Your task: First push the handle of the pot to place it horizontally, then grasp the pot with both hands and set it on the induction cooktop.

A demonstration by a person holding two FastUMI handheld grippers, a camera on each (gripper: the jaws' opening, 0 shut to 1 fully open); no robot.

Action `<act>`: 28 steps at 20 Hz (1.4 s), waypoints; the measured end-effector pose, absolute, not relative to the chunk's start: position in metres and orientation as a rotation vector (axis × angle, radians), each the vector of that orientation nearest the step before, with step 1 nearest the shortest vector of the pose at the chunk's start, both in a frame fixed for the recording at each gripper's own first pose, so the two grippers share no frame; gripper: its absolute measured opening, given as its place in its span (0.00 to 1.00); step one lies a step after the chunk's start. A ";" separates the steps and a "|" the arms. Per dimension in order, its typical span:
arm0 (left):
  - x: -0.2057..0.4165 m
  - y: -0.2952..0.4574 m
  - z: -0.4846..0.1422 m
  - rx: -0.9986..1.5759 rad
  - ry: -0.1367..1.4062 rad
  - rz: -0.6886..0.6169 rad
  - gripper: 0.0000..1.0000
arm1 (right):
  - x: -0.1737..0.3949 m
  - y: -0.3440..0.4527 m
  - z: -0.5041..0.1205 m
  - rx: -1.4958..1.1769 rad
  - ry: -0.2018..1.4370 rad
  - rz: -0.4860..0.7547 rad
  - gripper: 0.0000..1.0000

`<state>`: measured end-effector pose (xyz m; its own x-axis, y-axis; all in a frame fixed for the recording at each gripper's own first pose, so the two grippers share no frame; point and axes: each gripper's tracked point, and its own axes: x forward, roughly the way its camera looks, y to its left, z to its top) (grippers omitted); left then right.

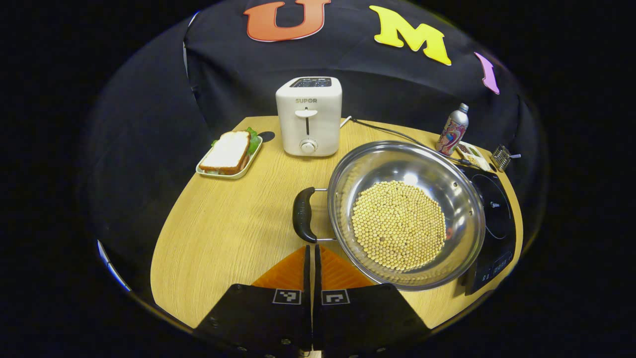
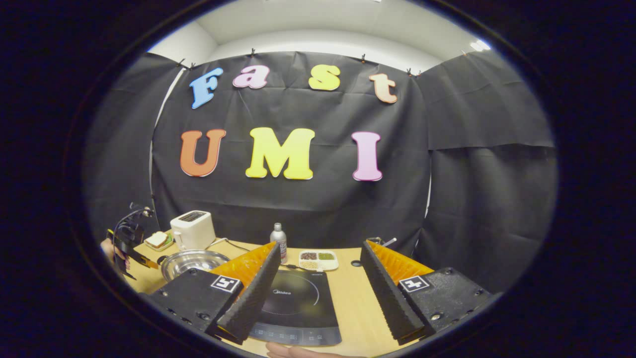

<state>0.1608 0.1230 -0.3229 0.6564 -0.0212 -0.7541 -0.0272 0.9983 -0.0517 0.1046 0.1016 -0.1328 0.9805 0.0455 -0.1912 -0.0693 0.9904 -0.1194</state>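
Observation:
A steel pot holding pale beans sits on the wooden table, its right edge over the black induction cooktop. The pot's black handle sticks out on its left side. My left gripper is shut with nothing between its fingers, tips just short of the handle's near end; I cannot tell if they touch. In the right gripper view my right gripper hangs open above the cooktop, with the pot to its left and the left gripper beyond that.
At the back stands a white toaster, its cord trailing right. A sandwich on a tray lies back left. A bottle, a divided dish of grains and a small wire rack stand behind the cooktop.

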 end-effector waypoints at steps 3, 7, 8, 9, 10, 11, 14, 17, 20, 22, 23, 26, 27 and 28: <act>0.152 0.110 -0.292 -0.108 0.781 -0.044 0.10 | 0.112 0.125 -0.155 -0.131 0.220 0.094 1.00; 0.154 0.106 -0.263 -0.110 0.686 -0.055 0.78 | 0.125 0.155 -0.180 -0.135 0.260 0.136 1.00; 0.157 0.108 -0.264 -0.104 0.681 -0.050 0.97 | 0.130 0.160 -0.186 -0.142 0.267 0.134 0.99; 0.158 0.106 -0.267 -0.099 0.681 -0.058 0.96 | 0.134 0.169 -0.193 -0.140 0.280 0.145 0.99; 0.162 0.106 -0.271 -0.097 0.679 -0.059 0.96 | 0.138 0.178 -0.201 -0.133 0.299 0.159 1.00; 0.164 0.109 -0.276 -0.098 0.686 -0.053 0.96 | 0.142 0.185 -0.211 -0.128 0.322 0.173 0.99; 0.171 0.109 -0.287 -0.110 0.704 -0.057 0.96 | 0.159 0.205 -0.234 -0.123 0.376 0.203 1.00; 0.183 0.115 -0.296 -0.119 0.706 -0.045 0.96 | 0.173 0.227 -0.263 -0.117 0.427 0.249 0.99; 0.192 0.118 -0.311 -0.127 0.733 -0.033 0.96 | 0.188 0.246 -0.296 -0.128 0.478 0.288 1.00; 0.198 0.123 -0.323 -0.117 0.755 -0.020 0.96 | 0.200 0.259 -0.318 -0.121 0.532 0.299 0.99; 0.201 0.123 -0.328 -0.116 0.762 -0.019 0.96 | 0.203 0.264 -0.329 -0.120 0.554 0.302 1.00; 0.207 0.122 -0.344 -0.116 0.794 -0.024 0.96 | 0.215 0.278 -0.356 -0.148 0.615 0.308 1.00; 0.209 0.123 -0.348 -0.115 0.804 -0.022 0.96 | 0.219 0.282 -0.364 -0.155 0.634 0.305 1.00; 0.211 0.124 -0.352 -0.115 0.813 -0.018 0.96 | 0.223 0.284 -0.371 -0.163 0.650 0.302 1.00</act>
